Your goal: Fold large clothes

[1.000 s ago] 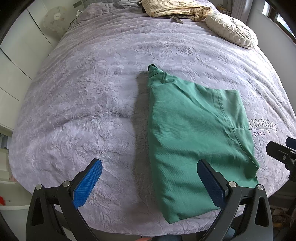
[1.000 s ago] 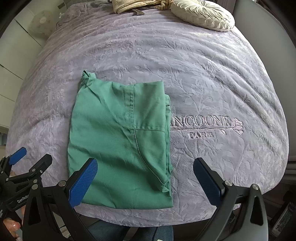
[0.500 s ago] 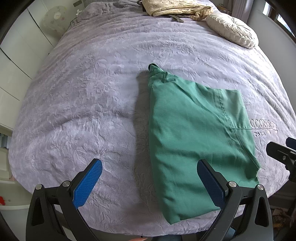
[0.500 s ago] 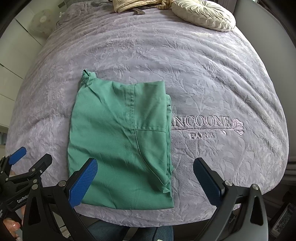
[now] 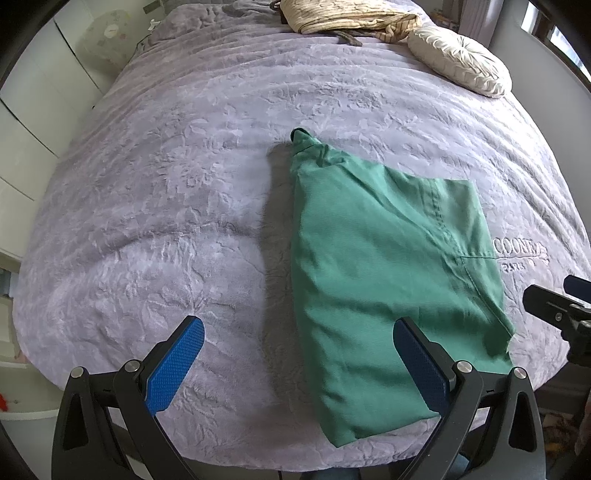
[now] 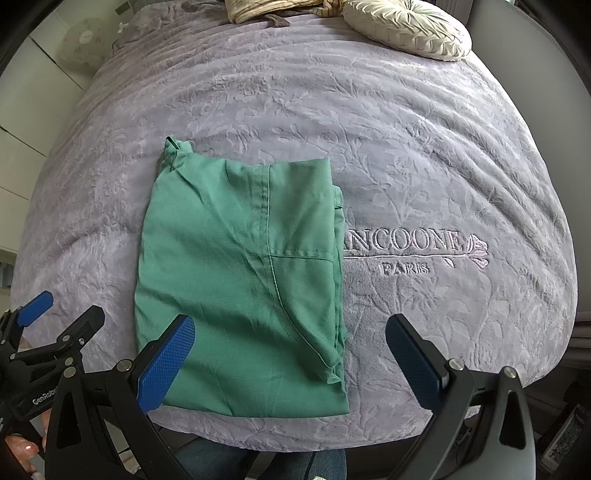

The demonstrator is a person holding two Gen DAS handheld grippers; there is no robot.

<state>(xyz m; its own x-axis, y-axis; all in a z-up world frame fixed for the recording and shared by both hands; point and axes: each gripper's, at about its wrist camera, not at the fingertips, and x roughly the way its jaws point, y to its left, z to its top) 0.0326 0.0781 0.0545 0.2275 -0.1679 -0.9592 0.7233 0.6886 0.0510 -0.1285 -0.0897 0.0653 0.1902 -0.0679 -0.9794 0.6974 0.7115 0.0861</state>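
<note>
Nothing has moved since before: the folded green garment [image 6: 240,280] lies flat on the bed [image 6: 424,147], toward 9 o'clock, both the left tool [image 5: 295,365] and right tool [image 6: 291,362] hang spread wide and empty, so folding looks done

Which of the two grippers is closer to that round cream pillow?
Right. The right gripper sits on the round cream pleated pillow's side; the left gripper hovers farther left. Both are open.

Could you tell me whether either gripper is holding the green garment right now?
No, the green garment lies folded on the bed, with both left gripper and right gripper open.
</note>
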